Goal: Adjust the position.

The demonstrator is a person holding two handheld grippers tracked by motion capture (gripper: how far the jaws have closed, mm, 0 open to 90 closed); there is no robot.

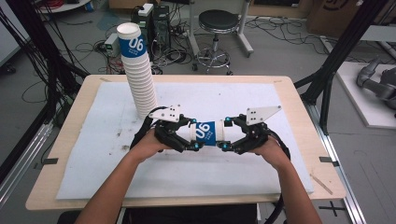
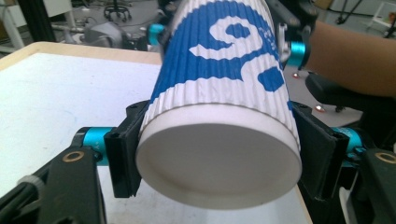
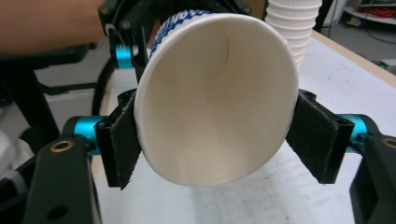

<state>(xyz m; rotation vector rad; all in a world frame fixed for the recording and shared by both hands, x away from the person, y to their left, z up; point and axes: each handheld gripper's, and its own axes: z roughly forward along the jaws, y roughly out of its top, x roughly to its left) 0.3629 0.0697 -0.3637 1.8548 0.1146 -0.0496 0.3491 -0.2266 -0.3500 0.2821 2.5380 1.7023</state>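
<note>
both jaw pairs pinch one sideways cup, left gripper at its base, right gripper at its rim, likely to pull nested cups apart beside the stack.

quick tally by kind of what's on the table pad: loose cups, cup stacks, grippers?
Loose cup, white with blue band, held sideways between both grippers: 1
Cup stack, upright, leaning, behind the left gripper: 1
Grippers: 2, left gripper and right gripper
Total: 4
</note>
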